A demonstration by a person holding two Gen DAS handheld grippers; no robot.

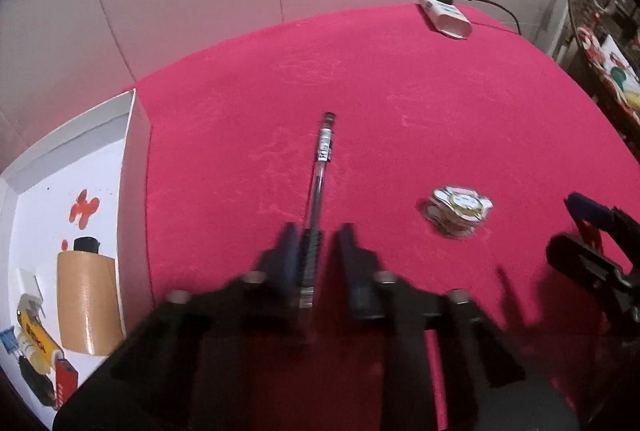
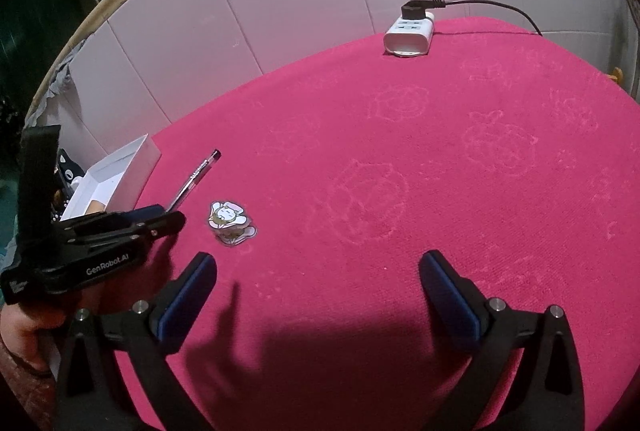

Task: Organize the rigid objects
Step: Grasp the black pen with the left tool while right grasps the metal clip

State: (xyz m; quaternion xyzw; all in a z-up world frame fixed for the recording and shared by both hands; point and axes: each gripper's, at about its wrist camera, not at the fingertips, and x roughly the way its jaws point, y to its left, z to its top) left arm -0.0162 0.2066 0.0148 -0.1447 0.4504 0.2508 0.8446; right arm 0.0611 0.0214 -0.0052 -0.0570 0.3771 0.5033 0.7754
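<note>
left gripper (image 1: 316,251) jaws are clamped on the near end of the pen (image 1: 322,167); held so far back, it could swing or slip when lifted. right gripper (image 2: 316,295) jaws gape empty.

Your left gripper's black fingers (image 1: 288,255) are motion-blurred, hiding the clear black-ink pen's (image 1: 320,167) grip end; the white cardboard box (image 1: 136,159) is cut off at the frame's edge.

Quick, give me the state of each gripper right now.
Left gripper: shut on the pen, gripping its lower end as it lies on the pink cloth.
Right gripper: open, nothing between its jaws.
</note>
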